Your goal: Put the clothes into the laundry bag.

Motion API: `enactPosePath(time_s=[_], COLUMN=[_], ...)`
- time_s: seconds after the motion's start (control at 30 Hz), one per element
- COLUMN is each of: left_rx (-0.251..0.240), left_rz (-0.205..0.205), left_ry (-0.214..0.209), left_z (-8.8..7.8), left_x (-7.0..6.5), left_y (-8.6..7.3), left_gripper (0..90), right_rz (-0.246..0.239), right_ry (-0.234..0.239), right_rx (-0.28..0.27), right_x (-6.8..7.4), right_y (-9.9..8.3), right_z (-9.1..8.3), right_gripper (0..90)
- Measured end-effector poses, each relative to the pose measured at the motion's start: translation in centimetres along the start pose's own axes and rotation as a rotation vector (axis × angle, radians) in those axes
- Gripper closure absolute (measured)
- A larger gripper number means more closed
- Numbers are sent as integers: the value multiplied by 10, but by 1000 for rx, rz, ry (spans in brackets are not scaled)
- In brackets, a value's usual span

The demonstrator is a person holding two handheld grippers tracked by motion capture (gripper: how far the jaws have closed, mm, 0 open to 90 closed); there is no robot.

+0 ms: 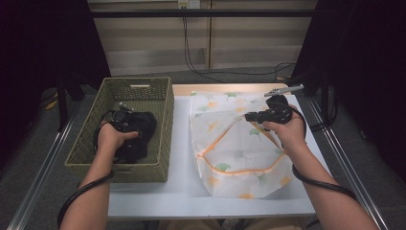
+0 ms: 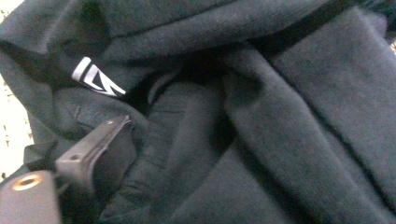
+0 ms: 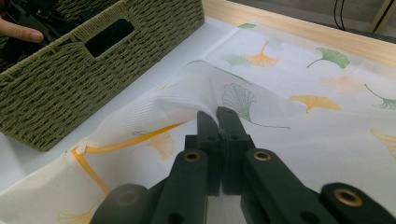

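Two hand-held grippers: right hand-held gripper (image 3: 218,112) clamped on white leaf-printed mesh laundry bag (image 1: 239,143) lying on white table (image 1: 182,158); left hand-held gripper (image 1: 123,115), jaws apart, pressed into dark knitted garment (image 2: 261,121) inside green woven basket (image 1: 86,143).

This looked like a lab recording station, not a home. A white work table (image 1: 153,191) stood between black curtains (image 1: 364,57), and loose black cables (image 1: 191,57) hung behind it.

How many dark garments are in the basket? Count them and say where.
1: a dark garment lies bunched in the woven basket at the table's left side. More could be hidden underneath.
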State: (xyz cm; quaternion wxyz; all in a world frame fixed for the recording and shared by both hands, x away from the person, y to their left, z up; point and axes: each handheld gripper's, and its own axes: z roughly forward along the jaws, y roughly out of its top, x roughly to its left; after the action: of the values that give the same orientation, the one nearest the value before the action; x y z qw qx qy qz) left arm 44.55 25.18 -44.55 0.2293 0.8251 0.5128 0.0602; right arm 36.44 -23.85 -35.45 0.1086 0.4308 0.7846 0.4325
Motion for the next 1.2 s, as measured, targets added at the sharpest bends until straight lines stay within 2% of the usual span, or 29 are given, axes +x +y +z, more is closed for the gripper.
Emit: enactPosePath(time_s=[0.03, 0.1, 0.13, 0.2, 0.3, 0.53, 0.77, 1.1, 1.2], left_rx=[-12, 3, 14, 17, 17, 14, 19, 26, 43], left_rz=[-1, 20, 20, 34, 25, 41, 17, -36, -45], left_ry=[-2, 2, -12, 1, 5, 17, 20, 30, 30], left_z=[2, 2, 2, 3, 4, 1, -2, -5, -8], left_x=[-1, -2, -3, -4, -6, -9, -12, -14, -14], left_y=[-1, -1, -1, -1, -2, -3, -2, 0, 2], left_gripper=[123, 151, 182, 211, 269, 405, 538, 586, 596], right_rz=[0, 3, 3, 3, 6, 9, 14, 15, 18], right_ry=[0, -3, -2, -2, -5, -7, -8, -10, -8], right_rx=[0, 0, 0, -1, 0, -2, -1, -2, -2], right_x=[0, 0, 0, -1, -2, -3, -4, -5, -5], right_y=[0, -1, -1, -1, -2, -3, -4, -4, -4], right_z=[0, 0, 0, 0, 0, 0, 0, 0, 0], right_gripper=[899, 899, 899, 899, 899, 899, 899, 899, 899])
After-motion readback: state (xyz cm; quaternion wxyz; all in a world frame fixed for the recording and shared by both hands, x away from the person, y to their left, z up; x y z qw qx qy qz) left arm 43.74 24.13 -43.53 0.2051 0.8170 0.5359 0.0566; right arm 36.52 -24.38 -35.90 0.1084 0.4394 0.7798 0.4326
